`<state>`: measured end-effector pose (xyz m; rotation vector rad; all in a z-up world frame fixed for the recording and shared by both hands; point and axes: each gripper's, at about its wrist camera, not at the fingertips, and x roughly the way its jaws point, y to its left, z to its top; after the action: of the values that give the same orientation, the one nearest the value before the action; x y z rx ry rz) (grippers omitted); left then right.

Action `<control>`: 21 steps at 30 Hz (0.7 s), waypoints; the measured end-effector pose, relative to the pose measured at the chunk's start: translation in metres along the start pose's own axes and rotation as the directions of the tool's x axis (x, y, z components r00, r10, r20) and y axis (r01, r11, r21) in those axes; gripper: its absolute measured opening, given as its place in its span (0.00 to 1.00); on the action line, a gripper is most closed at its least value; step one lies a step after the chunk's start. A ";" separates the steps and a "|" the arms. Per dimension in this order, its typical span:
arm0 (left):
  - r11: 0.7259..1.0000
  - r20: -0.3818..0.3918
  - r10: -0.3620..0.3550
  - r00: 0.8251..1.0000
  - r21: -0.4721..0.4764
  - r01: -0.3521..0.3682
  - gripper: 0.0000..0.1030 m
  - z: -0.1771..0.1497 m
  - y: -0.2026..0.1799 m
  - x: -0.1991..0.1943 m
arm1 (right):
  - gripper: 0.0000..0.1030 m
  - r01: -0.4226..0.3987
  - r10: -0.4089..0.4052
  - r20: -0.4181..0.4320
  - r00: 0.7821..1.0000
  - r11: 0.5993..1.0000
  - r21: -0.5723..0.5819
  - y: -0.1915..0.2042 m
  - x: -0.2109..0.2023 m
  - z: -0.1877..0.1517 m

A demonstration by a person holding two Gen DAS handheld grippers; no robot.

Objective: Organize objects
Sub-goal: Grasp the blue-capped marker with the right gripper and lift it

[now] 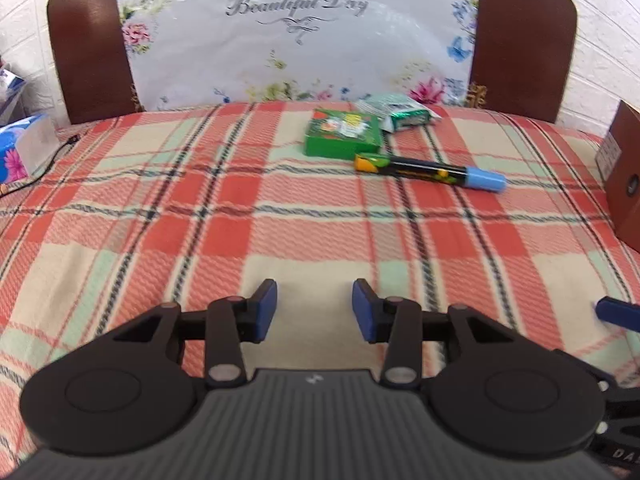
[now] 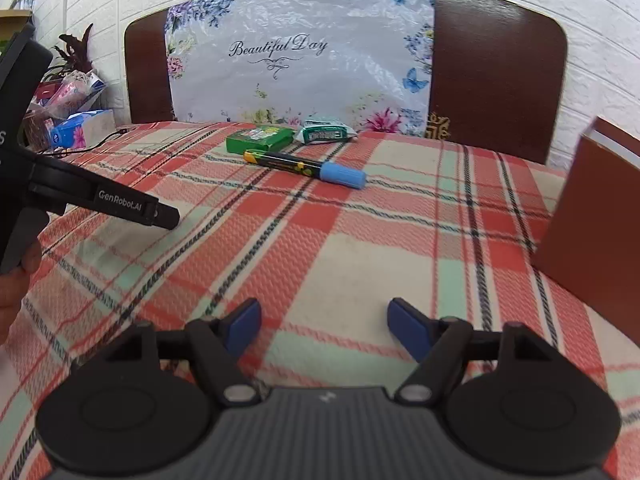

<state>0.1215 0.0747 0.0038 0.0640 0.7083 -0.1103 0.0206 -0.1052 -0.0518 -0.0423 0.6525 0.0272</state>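
Note:
A green box (image 1: 342, 132) (image 2: 259, 139) lies at the far side of the plaid cloth, with a green and white packet (image 1: 394, 113) (image 2: 325, 131) just behind it to the right. In front of both lies a black marker with a blue cap (image 1: 430, 170) (image 2: 306, 168). My left gripper (image 1: 314, 311) hovers over the near cloth, open, nothing between its blue pads. My right gripper (image 2: 323, 330) is open wider and also empty, well short of the marker. In the right wrist view the left gripper's body (image 2: 100, 200) shows at the left, held by a hand (image 2: 16, 276).
A brown box (image 1: 624, 176) (image 2: 592, 232) stands at the right edge of the plaid cloth (image 1: 200, 220) (image 2: 360, 240). A floral plastic sheet (image 1: 296, 40) (image 2: 300, 60) covers the brown headboard behind. A tissue pack (image 1: 20, 152) (image 2: 80, 130) and a black cable (image 1: 52, 156) lie at the left.

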 end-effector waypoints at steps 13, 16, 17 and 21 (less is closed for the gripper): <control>0.999 0.134 0.013 0.991 -0.048 -0.006 0.74 -0.011 0.029 0.014 | 0.69 0.000 0.019 0.082 0.996 0.976 -0.218 -0.007 0.097 0.091; 0.999 0.135 0.013 0.991 -0.049 -0.006 0.74 -0.011 0.030 0.016 | 0.44 -0.052 0.058 0.022 0.998 0.971 -0.234 -0.005 0.124 0.101; 0.999 0.135 0.013 0.991 -0.051 -0.006 0.74 -0.011 0.031 0.016 | 0.40 -0.084 0.088 0.008 0.996 0.971 -0.222 -0.006 0.124 0.102; 0.998 0.136 0.013 0.991 -0.058 -0.005 0.74 -0.010 0.032 0.017 | 0.19 -0.116 0.117 -0.008 0.993 0.969 -0.217 0.003 0.101 0.084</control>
<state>0.1317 0.1059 -0.0148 0.0043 0.5740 -0.0842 0.1516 -0.0973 -0.0460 -0.2147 0.6439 0.2124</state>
